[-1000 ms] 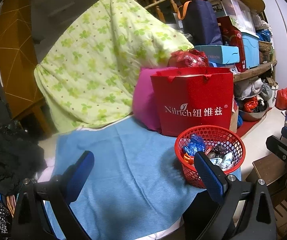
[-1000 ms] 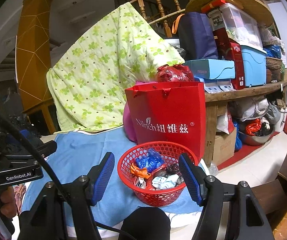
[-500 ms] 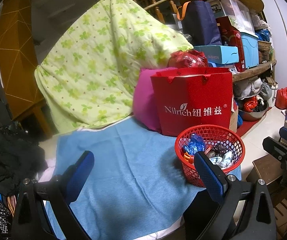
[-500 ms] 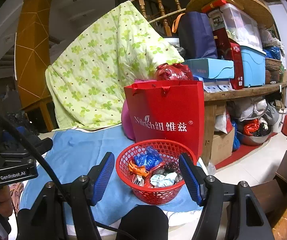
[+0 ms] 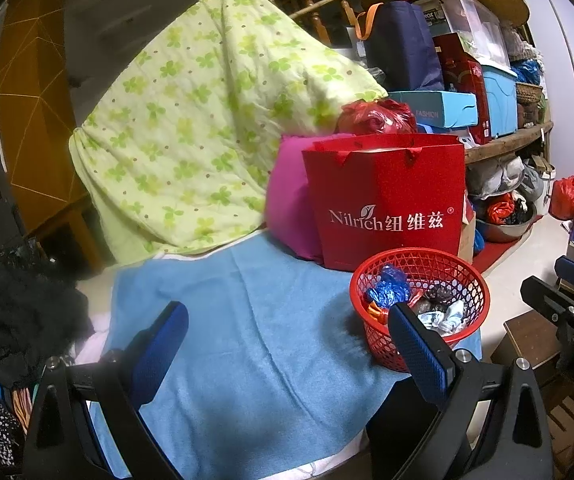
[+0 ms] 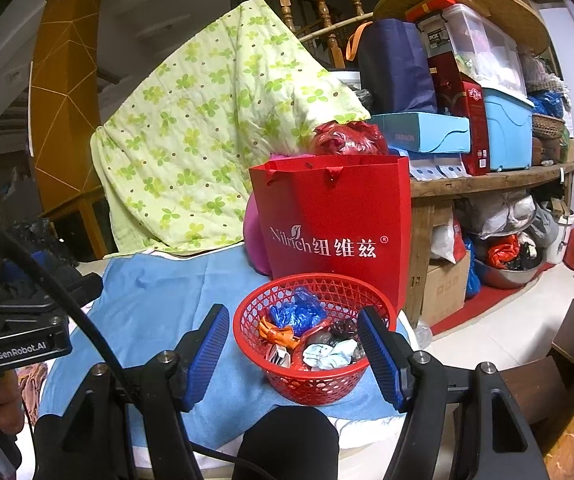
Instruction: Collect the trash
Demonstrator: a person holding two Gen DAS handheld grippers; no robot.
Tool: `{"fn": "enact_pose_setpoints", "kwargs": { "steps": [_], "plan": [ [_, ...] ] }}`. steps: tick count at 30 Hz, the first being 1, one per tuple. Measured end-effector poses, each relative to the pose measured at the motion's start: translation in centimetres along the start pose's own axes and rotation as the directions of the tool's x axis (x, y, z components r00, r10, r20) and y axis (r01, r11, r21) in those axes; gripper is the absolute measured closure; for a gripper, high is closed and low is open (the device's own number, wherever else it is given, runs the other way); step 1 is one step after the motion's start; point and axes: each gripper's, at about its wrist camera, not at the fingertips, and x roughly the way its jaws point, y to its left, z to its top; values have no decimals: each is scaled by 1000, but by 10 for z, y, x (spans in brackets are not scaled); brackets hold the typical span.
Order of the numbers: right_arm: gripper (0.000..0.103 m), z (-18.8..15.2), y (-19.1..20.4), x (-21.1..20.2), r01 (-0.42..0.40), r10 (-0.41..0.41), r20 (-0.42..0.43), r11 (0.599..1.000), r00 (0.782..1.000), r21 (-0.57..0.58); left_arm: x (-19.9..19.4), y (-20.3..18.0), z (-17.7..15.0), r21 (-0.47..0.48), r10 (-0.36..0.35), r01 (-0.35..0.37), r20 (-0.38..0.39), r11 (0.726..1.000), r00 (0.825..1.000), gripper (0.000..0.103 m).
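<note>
While the red basket [image 6: 313, 336] of crumpled wrappers [image 6: 307, 332] sits on the blue cloth [image 5: 247, 320], nothing has shifted in the last second, so we judge collecting finished or paused. Our right gripper [image 6: 293, 356] frames it, jaws wide, empty; our left gripper [image 5: 287, 344] likewise gapes beside it.

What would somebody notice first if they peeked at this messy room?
Probably the shiny red paper gift bag with white lettering, standing on the blue towel. Right in front of it sits a round red plastic mesh basket full of crumpled wrappers. Behind both, a pale green quilt with clover print hangs over the wooden stair railing.
</note>
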Motion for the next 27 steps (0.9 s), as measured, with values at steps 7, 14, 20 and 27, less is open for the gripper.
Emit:
{"fn": "enact_pose_setpoints", "kwargs": {
  "steps": [7,14,20,27],
  "plan": [
    [33,-1,-1,2,6,-6,-7,1000,1000,3,2,-4,-1,2,-8,8,0,1000,1000,3],
    [33,-4,0,5,14,-14,-21,1000,1000,-2,4,-7,-3,7,-19,19,-5,1000,1000,3],
    [33,-7,1,9,24,-25,-36,1000,999,-12,4,-6,-5,4,-26,26,-5,1000,1000,3],
    [33,-11,2,11,26,-27,-48,1000,999,-13,6,-7,-6,9,-32,32,-10,999,999,3]
  ]
}}
